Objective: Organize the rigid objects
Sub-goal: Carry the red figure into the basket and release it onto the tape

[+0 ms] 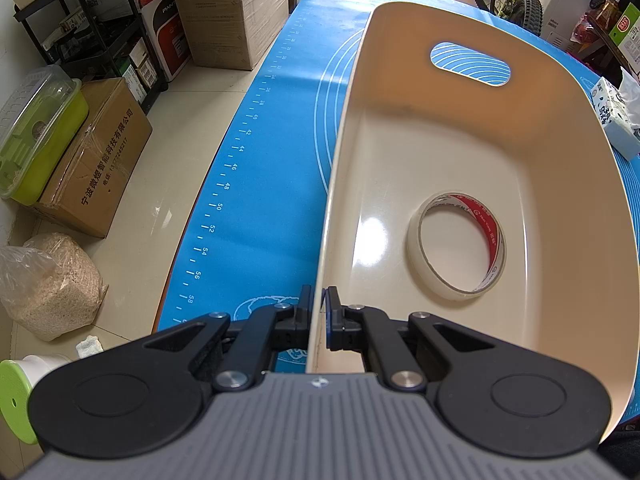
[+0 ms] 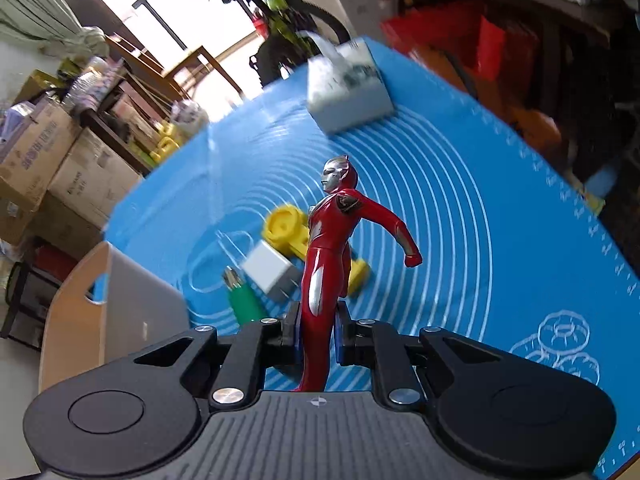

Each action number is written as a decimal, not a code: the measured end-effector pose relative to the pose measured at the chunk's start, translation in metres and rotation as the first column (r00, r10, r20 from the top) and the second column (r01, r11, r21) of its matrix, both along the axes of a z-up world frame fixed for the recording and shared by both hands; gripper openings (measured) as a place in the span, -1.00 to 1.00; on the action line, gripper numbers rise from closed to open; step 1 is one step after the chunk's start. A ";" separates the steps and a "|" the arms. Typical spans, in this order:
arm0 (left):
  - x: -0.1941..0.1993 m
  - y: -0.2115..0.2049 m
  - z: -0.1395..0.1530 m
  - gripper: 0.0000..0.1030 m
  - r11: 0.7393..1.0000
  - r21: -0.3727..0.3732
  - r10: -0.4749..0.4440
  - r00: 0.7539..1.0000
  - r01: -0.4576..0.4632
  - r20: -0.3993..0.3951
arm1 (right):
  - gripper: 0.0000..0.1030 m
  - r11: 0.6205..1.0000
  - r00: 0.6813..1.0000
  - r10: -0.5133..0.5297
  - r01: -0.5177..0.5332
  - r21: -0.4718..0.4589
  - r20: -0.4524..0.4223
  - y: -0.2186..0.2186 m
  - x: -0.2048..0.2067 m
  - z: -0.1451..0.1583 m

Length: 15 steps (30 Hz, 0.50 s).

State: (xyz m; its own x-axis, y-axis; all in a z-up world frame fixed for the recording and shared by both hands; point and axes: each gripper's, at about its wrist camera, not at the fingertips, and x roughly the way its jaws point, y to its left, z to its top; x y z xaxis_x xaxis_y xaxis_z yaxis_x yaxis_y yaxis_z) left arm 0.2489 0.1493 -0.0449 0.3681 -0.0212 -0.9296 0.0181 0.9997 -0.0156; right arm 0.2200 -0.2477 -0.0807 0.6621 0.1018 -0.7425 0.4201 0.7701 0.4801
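In the left wrist view a cream plastic bin (image 1: pixel 400 152) with a handle slot stands on the blue mat (image 1: pixel 264 168). A roll of tape (image 1: pixel 456 246) lies on its floor. My left gripper (image 1: pixel 319 312) is shut on the bin's near wall. In the right wrist view my right gripper (image 2: pixel 318 334) is shut on the legs of a red and silver toy figure (image 2: pixel 332 236), which rises above the mat (image 2: pixel 460 216). Behind the figure lie a yellow toy piece (image 2: pixel 286 226), a white charger block (image 2: pixel 270 270) and a green-handled tool (image 2: pixel 242 300). The bin's corner (image 2: pixel 120 292) shows at the left.
A tissue pack (image 2: pixel 346 92) sits at the mat's far side, also seen at the right edge as a tissue pack (image 1: pixel 618 116). Cardboard boxes (image 1: pixel 100 156), a black shelf (image 1: pixel 96 28), a green lidded box (image 1: pixel 36 132) and a bag of grain (image 1: pixel 52 284) crowd the floor left of the table.
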 end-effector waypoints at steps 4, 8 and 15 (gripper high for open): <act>0.000 0.000 0.000 -0.86 1.000 -0.001 0.000 1.000 0.000 0.000 | -0.51 0.999 0.997 0.028 -0.025 -0.040 0.068 0.006 -0.001 0.023; 0.000 0.000 0.000 -0.86 1.000 0.000 0.000 1.000 0.000 0.000 | -0.51 0.994 0.986 0.098 -0.091 -0.063 0.132 0.024 0.001 0.048; 0.000 0.000 0.000 -0.86 1.000 0.000 0.000 1.000 0.000 0.000 | -0.51 0.957 0.931 0.288 -0.269 -0.110 0.225 0.083 0.012 0.090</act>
